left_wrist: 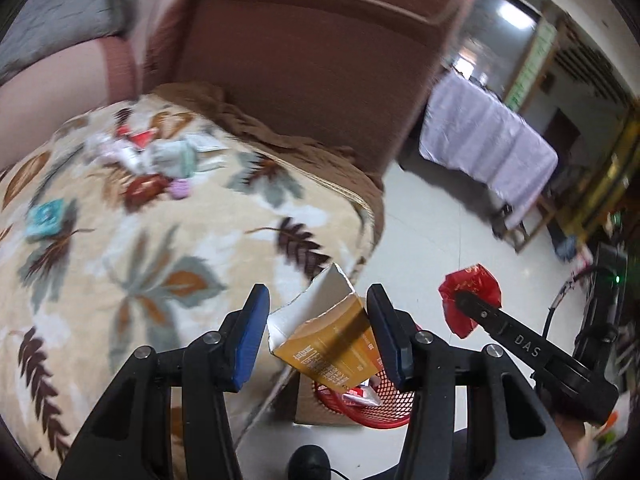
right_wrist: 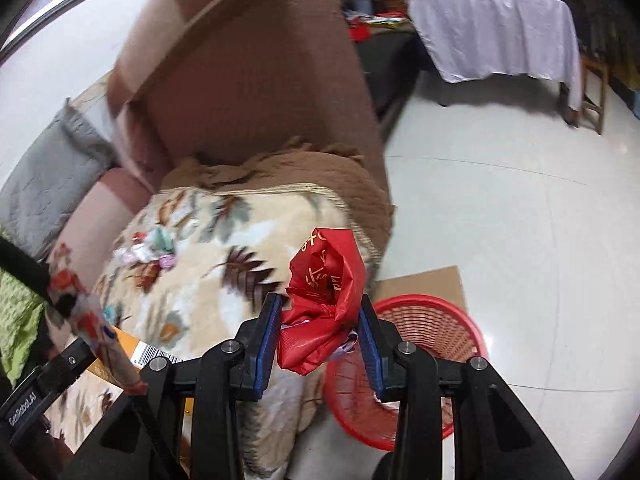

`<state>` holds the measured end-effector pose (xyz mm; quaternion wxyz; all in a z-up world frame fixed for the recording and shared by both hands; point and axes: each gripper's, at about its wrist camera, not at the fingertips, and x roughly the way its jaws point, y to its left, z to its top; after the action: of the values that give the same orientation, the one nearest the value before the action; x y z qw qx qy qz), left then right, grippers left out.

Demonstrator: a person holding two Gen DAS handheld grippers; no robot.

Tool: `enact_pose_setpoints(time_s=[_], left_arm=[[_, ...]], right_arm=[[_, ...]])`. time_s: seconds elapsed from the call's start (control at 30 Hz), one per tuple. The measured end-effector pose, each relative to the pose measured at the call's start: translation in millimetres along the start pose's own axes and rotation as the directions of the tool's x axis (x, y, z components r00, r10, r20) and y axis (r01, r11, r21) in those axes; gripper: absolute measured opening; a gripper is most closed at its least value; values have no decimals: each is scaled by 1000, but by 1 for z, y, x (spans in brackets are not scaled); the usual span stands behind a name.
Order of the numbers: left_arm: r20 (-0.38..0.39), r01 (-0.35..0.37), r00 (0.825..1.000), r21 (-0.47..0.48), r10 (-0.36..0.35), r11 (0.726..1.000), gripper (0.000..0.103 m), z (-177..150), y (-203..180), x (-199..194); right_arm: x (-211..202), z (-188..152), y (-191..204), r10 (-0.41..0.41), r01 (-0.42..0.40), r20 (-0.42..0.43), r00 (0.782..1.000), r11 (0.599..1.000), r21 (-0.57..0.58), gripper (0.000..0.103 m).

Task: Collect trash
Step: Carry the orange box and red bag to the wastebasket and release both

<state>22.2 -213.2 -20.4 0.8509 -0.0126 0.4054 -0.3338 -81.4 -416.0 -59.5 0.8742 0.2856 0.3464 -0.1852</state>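
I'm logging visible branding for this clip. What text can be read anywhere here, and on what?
"DAS": on the right gripper arm, left wrist view.
"GenRobot.AI": on the left gripper body, right wrist view.
Orange carton: print and barcode too blurred to read.
Red wrapper: gold characters, not legible.

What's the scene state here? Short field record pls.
left gripper: holds a torn orange carton above the basket
right gripper: shut on a crumpled red plastic bag
bin: red mesh basket on cardboard on the floor, some trash inside
remaining trash: wrapper pile on the leaf-print blanket
setting: pink sofa
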Motion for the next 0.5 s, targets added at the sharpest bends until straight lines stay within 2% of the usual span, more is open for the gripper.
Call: enact_pose_setpoints(time_s=[0.13,0.3,0.43,0.5], left_arm=[[-55,36,998,42,-34,998,49,-9,-25,32],[-153,95,984,19,-91,995,49,-24,-47,75],[-180,96,981,89,-78,991,53,-35,-66,89],[-187,87,980,109,-66,990,55,-42,-70,92]], right_arm=[[8,-1,-18,-31,31,-23,999,1000,0,41],[14,-2,-41,-46,45,-69,997,999,-8,41],[15,-1,-55,-32,32,-98,995,999,-3,43],[15,-1,-59,-17,18,-101,995,1000,11,48]])
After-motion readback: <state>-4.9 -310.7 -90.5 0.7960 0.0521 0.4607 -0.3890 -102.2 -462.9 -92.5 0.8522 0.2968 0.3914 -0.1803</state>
